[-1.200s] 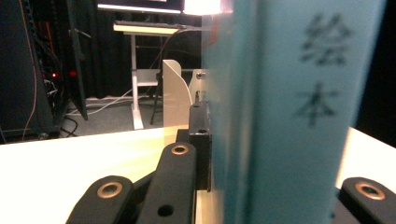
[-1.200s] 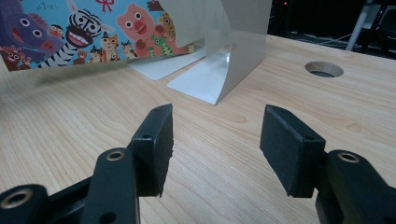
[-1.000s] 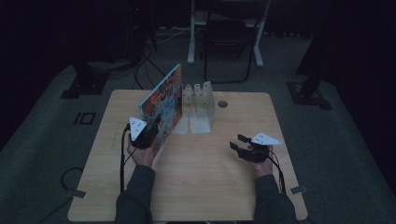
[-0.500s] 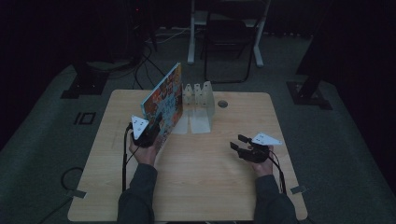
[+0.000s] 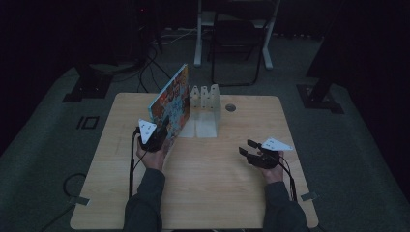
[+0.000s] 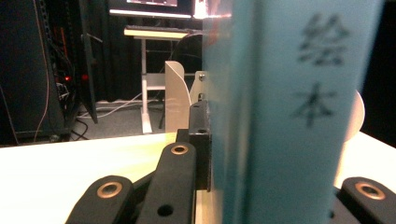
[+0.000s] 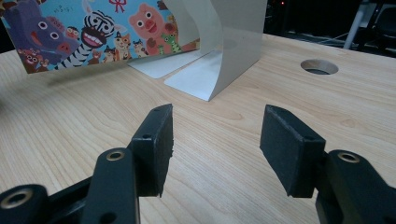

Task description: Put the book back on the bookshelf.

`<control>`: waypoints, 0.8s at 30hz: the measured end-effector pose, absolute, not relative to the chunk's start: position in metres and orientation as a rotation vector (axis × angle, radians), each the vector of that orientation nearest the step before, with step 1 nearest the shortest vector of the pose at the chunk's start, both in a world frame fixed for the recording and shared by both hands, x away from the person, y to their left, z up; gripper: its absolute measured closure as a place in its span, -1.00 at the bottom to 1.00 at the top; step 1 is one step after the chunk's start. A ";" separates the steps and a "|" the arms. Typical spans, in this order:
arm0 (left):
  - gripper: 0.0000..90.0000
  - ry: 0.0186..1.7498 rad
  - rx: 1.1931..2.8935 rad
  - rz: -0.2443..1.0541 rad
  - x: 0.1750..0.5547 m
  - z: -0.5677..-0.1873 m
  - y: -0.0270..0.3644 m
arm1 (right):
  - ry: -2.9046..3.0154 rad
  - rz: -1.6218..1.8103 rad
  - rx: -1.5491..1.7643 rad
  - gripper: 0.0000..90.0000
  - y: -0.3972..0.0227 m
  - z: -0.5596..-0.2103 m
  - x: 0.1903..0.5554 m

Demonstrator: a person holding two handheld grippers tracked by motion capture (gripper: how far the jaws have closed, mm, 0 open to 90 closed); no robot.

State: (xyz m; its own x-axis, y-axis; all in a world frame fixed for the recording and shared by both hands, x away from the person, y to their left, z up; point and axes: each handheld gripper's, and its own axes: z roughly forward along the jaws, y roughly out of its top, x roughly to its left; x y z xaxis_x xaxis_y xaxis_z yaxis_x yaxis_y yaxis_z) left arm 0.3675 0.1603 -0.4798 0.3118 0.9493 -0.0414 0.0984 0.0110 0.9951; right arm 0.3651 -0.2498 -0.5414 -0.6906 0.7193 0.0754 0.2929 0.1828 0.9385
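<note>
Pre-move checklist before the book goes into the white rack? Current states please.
1. Left tool shut on picture book: ok.
2. Book clear of the table, held tilted: ok.
3. White book rack upright, slots free: ok.
4. Book lined up with a slot: not ok, it stands left of the rack.
5. Right tool open, nothing between the pads: ok.
6. Grip firmness: cannot tell.

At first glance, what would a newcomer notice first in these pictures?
The colourful cartoon-animal picture book stands out, held tilted above the left half of the pale wooden table by the left gripper, shut on its spine. Beside it stands a white metal book rack. The right gripper rests open, holding nothing, near the table's right edge.
</note>
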 end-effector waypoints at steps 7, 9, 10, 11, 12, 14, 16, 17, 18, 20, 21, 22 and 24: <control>0.82 1.057 1.378 0.920 0.367 -0.483 0.157 | 2.079 1.516 0.954 -0.02 -0.251 -0.542 0.365; 0.82 1.056 1.378 0.921 0.367 -0.484 0.157 | 2.080 1.516 0.955 -0.02 -0.251 -0.542 0.365; 0.82 1.056 1.376 0.924 0.366 -0.485 0.158 | 2.080 1.516 0.956 -0.02 -0.251 -0.542 0.365; 0.82 1.056 1.376 0.924 0.366 -0.485 0.158 | 2.080 1.516 0.956 -0.02 -0.251 -0.542 0.365; 0.81 1.057 1.377 0.925 0.366 -0.485 0.158 | 2.081 1.514 0.954 -0.02 -0.251 -0.542 0.364; 0.81 1.058 1.376 0.923 0.366 -0.486 0.159 | 2.081 1.514 0.953 -0.02 -0.251 -0.542 0.364; 0.81 1.059 1.374 0.923 0.366 -0.487 0.160 | 2.081 1.513 0.954 -0.02 -0.251 -0.542 0.364; 0.81 1.061 1.371 0.921 0.365 -0.488 0.160 | 2.081 1.513 0.954 -0.02 -0.251 -0.542 0.364; 0.81 1.062 1.371 0.920 0.365 -0.489 0.161 | 2.081 1.513 0.954 -0.03 -0.251 -0.542 0.364; 0.81 1.069 1.367 0.918 0.364 -0.490 0.162 | 2.082 1.513 0.953 -0.03 -0.251 -0.542 0.364; 0.81 1.068 1.364 0.918 0.364 -0.491 0.163 | 2.082 1.513 0.953 -0.03 -0.251 -0.542 0.364; 0.81 1.068 1.367 0.918 0.363 -0.492 0.164 | 2.082 1.513 0.952 -0.03 -0.250 -0.542 0.364; 0.81 1.066 1.371 0.921 0.363 -0.494 0.165 | 2.082 1.513 0.953 -0.03 -0.250 -0.542 0.364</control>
State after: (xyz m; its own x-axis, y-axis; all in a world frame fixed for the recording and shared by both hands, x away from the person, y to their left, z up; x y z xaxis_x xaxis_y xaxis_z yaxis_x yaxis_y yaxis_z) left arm 0.3626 0.1645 -0.4935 0.2889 0.9561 -0.0480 0.0909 0.0225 0.9956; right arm 0.3641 -0.2504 -0.5423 -0.6905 0.7195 0.0743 0.2928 0.1841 0.9383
